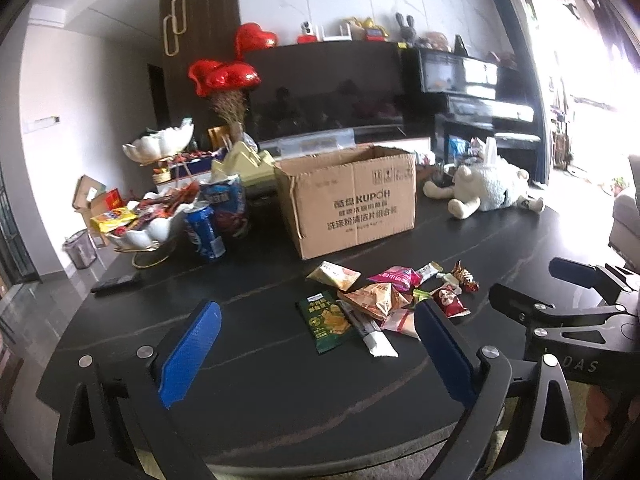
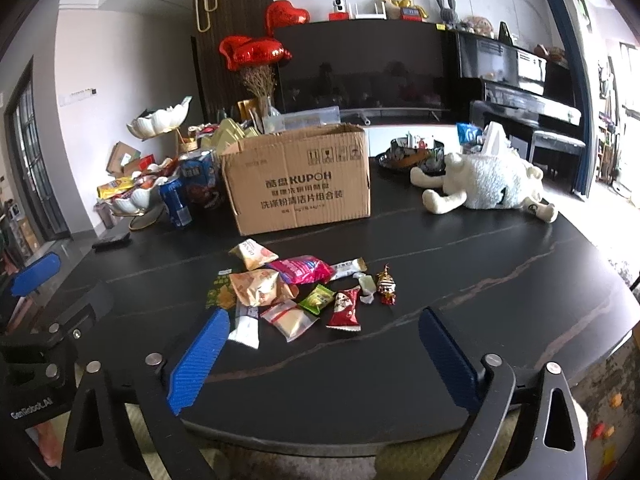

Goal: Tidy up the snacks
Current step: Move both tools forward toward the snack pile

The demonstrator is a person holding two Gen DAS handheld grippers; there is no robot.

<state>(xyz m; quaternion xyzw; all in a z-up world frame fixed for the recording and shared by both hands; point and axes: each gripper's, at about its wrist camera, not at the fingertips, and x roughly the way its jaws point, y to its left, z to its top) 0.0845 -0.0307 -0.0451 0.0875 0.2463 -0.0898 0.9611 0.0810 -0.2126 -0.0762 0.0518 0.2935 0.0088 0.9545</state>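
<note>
A pile of small snack packets (image 1: 384, 300) lies on the dark table (image 1: 280, 380), in front of an open cardboard box (image 1: 352, 200). The pile holds a green packet (image 1: 326, 322), a pink packet (image 1: 394, 278), a red packet (image 1: 450, 300) and several others. In the right wrist view the pile (image 2: 296, 292) lies just ahead, before the box (image 2: 300, 176). My left gripper (image 1: 316, 352) is open and empty, just short of the pile. My right gripper (image 2: 324, 360) is open and empty, close behind the pile. The right gripper also shows at the right edge of the left wrist view (image 1: 568, 300).
A white shell-shaped stand full of snacks (image 1: 140, 220), a blue can (image 1: 204, 232) and a snack bag (image 1: 228, 204) stand left of the box. A white plush toy (image 1: 488, 188) lies at the right. A black remote (image 1: 116, 282) lies at the left.
</note>
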